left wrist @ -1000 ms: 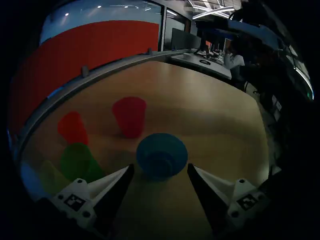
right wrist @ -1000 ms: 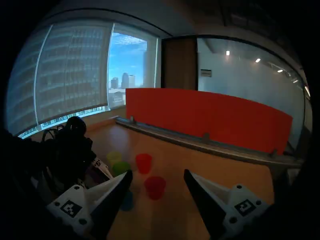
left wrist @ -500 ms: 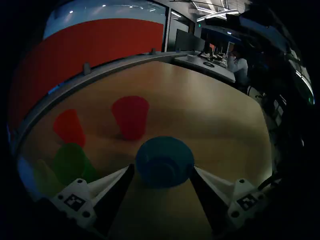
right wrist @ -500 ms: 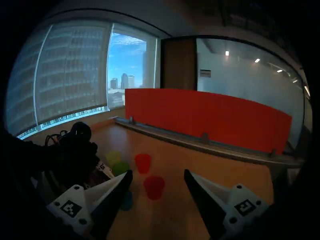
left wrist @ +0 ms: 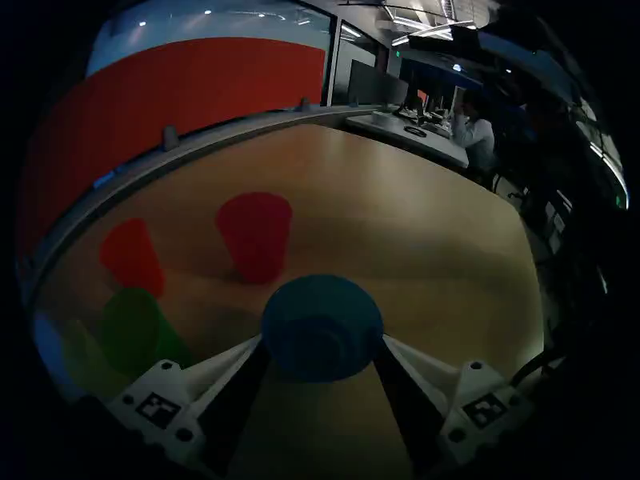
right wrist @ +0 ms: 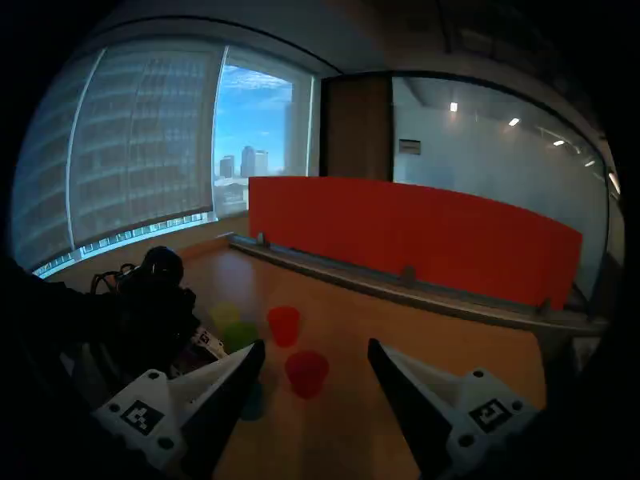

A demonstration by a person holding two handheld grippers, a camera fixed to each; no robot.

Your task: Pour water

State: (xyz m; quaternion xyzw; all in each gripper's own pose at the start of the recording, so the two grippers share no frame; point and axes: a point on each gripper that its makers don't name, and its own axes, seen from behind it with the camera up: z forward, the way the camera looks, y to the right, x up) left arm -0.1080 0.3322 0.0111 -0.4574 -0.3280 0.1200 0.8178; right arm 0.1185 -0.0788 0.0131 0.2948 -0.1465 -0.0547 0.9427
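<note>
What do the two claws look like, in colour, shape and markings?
Both the left claw and the right claw have two pale, wedge-shaped fingers that taper to points and are dark on their inner faces. Each finger base carries a square black-and-white marker and small round bolts.

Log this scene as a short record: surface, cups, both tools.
surface: wooden table
backdrop: red divider
cups: blue cup, near red cup, far red cup, green cup, yellow cup
left tool: open, blue cup between its fingers
right tool: open, empty, above the table
</note>
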